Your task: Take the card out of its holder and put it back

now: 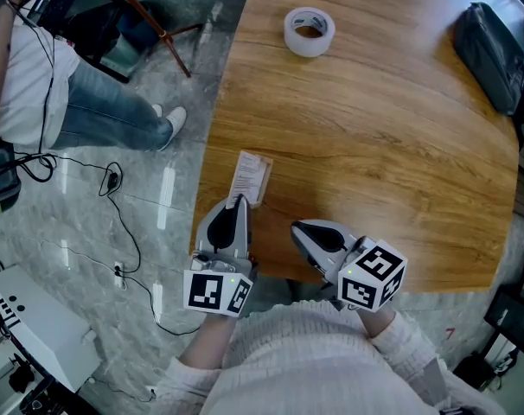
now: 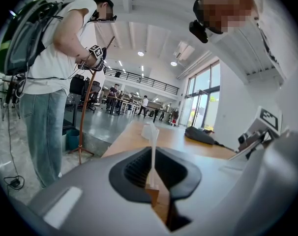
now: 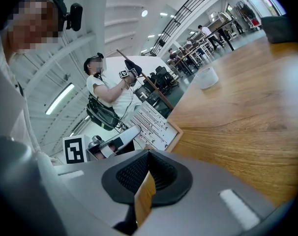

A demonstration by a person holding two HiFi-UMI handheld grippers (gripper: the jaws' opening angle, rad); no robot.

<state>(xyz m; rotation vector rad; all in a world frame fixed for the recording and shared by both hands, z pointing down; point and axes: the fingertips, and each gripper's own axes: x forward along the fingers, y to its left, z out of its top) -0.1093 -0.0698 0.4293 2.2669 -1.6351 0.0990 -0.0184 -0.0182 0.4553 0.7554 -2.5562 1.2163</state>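
Rounded tabletop [image 1: 374, 162]: varnished wood with long grain. At its far right edge lies a soft black bag [image 1: 489, 54]. At the near edge are my two smooth grey shells. Right gripper [image 1: 298, 228]: claw pressed together on nothing, apart from the card. Left gripper [image 1: 238, 202]: claw pinching the card's near short end. Tape roll [image 1: 309, 31]: a squat white ring on the far side. Card [image 1: 252, 176]: a thin printed rectangle near the tabletop's left edge, with its long axis running away from me and leaning slightly right. I cannot tell it apart from its holder.
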